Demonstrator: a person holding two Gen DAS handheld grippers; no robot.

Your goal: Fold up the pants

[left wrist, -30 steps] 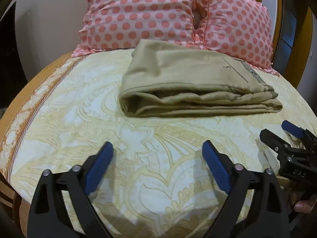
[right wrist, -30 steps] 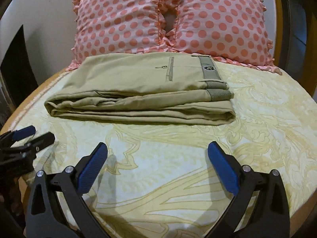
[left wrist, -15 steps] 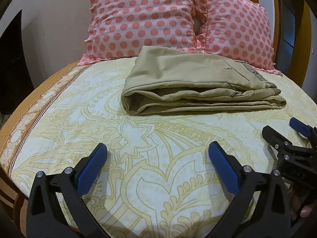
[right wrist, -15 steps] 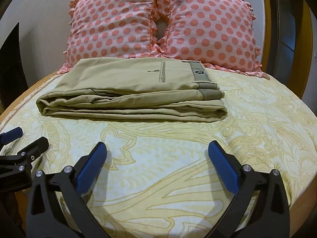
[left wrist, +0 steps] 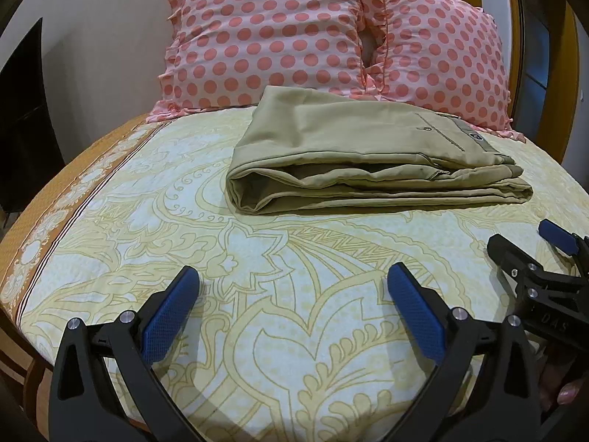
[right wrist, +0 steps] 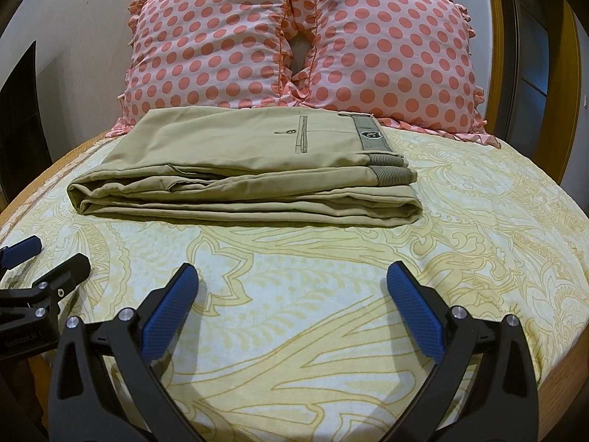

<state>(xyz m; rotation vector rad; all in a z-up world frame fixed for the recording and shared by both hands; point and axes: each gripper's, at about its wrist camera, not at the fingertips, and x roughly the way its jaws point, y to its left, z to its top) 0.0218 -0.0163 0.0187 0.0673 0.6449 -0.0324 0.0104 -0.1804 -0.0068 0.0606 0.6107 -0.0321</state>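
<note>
Khaki pants [left wrist: 368, 158] lie folded in a flat stack on the bed, waistband to the right, just in front of the pillows; they also show in the right wrist view [right wrist: 243, 173]. My left gripper [left wrist: 292, 309] is open and empty, low over the sheet, well short of the pants. My right gripper [right wrist: 292, 309] is open and empty, also short of the pants. The right gripper shows at the right edge of the left wrist view [left wrist: 530, 246]; the left gripper shows at the left edge of the right wrist view [right wrist: 44, 258].
Two pink polka-dot pillows [right wrist: 302, 44] lean against the wall behind the pants. The bed has a yellow patterned sheet [right wrist: 331, 269] with an orange border at the left [left wrist: 73, 184]. A wooden frame [right wrist: 552, 73] stands at the right.
Both grippers have pulled back and tilted up a little, so the pants sit farther away and lower in view. The pants have not moved. Both grippers stay open.
</note>
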